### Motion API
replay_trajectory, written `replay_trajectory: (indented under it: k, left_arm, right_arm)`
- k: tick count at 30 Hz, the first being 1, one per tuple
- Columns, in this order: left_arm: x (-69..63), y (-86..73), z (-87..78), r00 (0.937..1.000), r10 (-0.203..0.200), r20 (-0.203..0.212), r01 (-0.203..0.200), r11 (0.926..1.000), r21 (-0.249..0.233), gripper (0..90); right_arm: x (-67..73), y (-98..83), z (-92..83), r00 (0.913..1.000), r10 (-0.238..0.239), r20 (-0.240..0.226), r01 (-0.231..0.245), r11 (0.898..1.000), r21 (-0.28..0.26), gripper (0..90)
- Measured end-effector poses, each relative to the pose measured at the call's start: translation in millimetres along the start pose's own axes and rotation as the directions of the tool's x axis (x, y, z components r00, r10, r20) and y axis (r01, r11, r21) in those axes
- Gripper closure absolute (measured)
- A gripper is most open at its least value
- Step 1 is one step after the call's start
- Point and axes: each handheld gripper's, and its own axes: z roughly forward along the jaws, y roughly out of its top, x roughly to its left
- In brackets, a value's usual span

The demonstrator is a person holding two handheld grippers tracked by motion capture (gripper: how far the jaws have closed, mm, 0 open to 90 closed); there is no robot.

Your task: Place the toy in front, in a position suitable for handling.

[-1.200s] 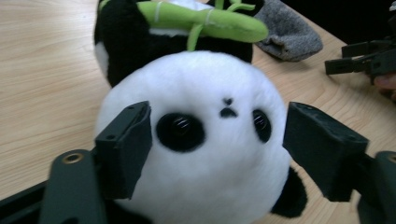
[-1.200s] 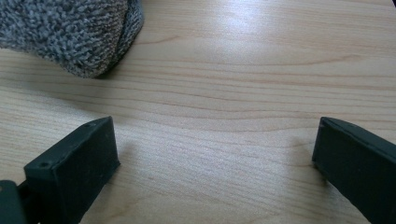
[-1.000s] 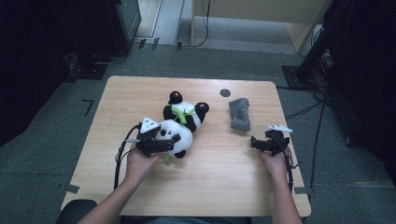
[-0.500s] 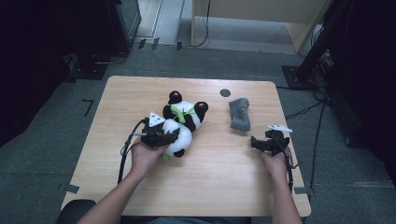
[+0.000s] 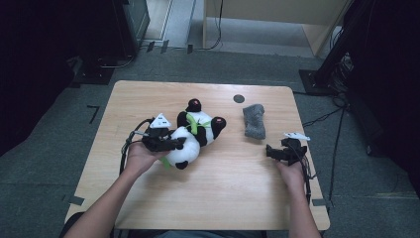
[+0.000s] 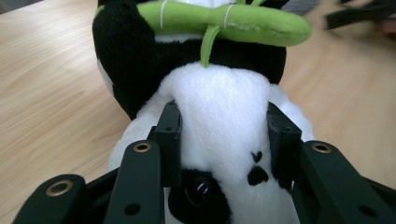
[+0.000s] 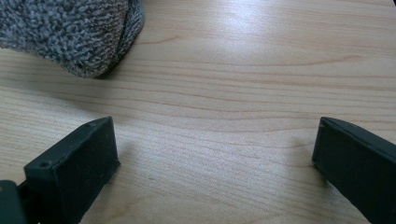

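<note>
Pale wood of the table [image 5: 148,99] runs across a dark room with grey carpet. On its left half, the left tongs [image 5: 179,143] have just been closing and now clamp the white head of a panda plush [image 6: 219,116], which lies on its back near the middle hugging a green stalk [image 6: 224,21]. Further right lies a grey knitted cloth [image 5: 254,121]; near it the right tongs [image 5: 270,151] rest with jaws apart, holding nothing.

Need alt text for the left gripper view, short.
The left gripper squeezes a toy panda's white head between its two black jaws, which have just been closing. A green plush stalk lies across the panda on the wooden table.
</note>
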Motion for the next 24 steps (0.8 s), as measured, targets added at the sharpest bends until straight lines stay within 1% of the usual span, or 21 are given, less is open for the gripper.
replay_trajectory:
  k: [2,3,6,7,8,9,10,11,12,13,14,16,17,18,19,21,22,24]
  left_arm:
    - [3.1,0.1,-5.8,0.9980,0.041,0.047,-0.041,0.9991,-0.004,58.0]
    - [6.2,0.3,-9.0,0.9957,0.060,0.071,-0.060,0.9982,0.000,57.9]
    - [14.5,-0.4,-16.1,0.9888,0.090,0.119,-0.089,0.9960,-0.014,57.3]
    - [17.3,-1.8,-18.1,0.9823,0.112,0.150,-0.109,0.9937,-0.027,57.2]
    - [20.1,-3.4,-18.7,0.9746,0.127,0.184,-0.123,0.9918,-0.034,57.1]
    - [22.3,-5.1,-17.9,0.9601,0.142,0.241,-0.138,0.9899,-0.030,57.1]
    - [23.2,-6.0,-16.1,0.9518,0.154,0.265,-0.151,0.9881,-0.029,56.8]
    - [23.4,-7.1,-11.4,0.9398,0.165,0.299,-0.168,0.9856,-0.016,56.5]
    - [22.9,-7.7,-6.0,0.9334,0.176,0.313,-0.182,0.9832,-0.009,56.4]
    - [22.7,-8.1,-2.3,0.9322,0.179,0.315,-0.188,0.9822,-0.001,55.5]
    - [22.8,-8.7,1.9,0.9301,0.180,0.320,-0.188,0.9822,-0.007,55.3]
    - [23.0,-8.9,8.5,0.9353,0.175,0.308,-0.181,0.9834,-0.007,52.0]
    - [22.5,-8.9,9.9,0.9357,0.183,0.302,-0.188,0.9821,-0.015,48.9]
    - [21.8,-7.6,10.8,0.9420,0.171,0.289,-0.175,0.9845,-0.014,43.3]
    - [21.5,-6.8,10.6,0.9450,0.161,0.285,-0.165,0.9863,-0.010,38.3]
    - [19.8,-5.7,9.8,0.9500,0.155,0.271,-0.159,0.9873,-0.007,32.3]
    - [18.9,-4.5,8.9,0.9541,0.143,0.263,-0.147,0.9891,-0.002,28.7]
    - [17.6,-2.0,4.7,0.9626,0.116,0.245,-0.118,0.9930,-0.008,27.0]
  right_arm:
    - [0.0,0.0,0.0,1.0000,0.000,0.000,0.000,1.000,0.000,0.0]
    - [0.0,0.0,0.0,1.0000,0.000,0.000,0.000,1.000,0.000,0.0]
    - [0.0,0.0,0.0,1.0000,0.000,0.000,0.000,1.000,0.000,0.0]
    - [0.1,0.1,0.0,1.0000,0.000,0.000,0.000,1.000,0.000,0.0]
    - [0.0,0.0,0.0,1.0000,0.000,0.000,0.000,1.000,0.000,0.0]
    - [0.1,0.1,0.1,1.0000,0.000,0.000,0.000,1.000,0.000,0.0]
    - [0.2,0.2,0.2,1.0000,0.000,0.000,0.000,1.000,0.000,0.0]
    - [0.2,0.2,0.2,1.0000,0.000,0.000,0.000,1.000,0.000,0.0]
    - [0.2,0.3,0.3,1.0000,0.000,0.000,0.000,1.000,0.000,0.0]
    - [0.2,0.3,0.3,1.0000,0.001,0.000,-0.001,1.000,0.000,0.0]
    - [0.2,0.2,0.3,1.0000,0.001,0.000,-0.001,1.000,0.000,0.0]
    - [0.2,0.2,0.2,1.0000,0.000,0.001,0.000,1.000,0.000,0.0]
    - [0.2,0.2,0.2,1.0000,0.001,0.001,-0.001,1.000,-0.001,0.0]
    - [0.2,0.2,0.2,1.0000,0.001,0.001,-0.001,1.000,-0.001,0.0]
    - [0.2,0.2,0.2,1.0000,0.001,0.001,-0.001,1.000,-0.001,0.0]
    - [0.2,0.2,0.2,1.0000,0.001,0.001,-0.001,1.000,0.000,0.0]
    - [0.3,0.2,0.2,1.0000,0.002,0.001,-0.002,1.000,0.000,0.0]
    - [1.1,0.7,-0.3,1.0000,0.006,0.004,-0.006,1.000,0.004,1.5]
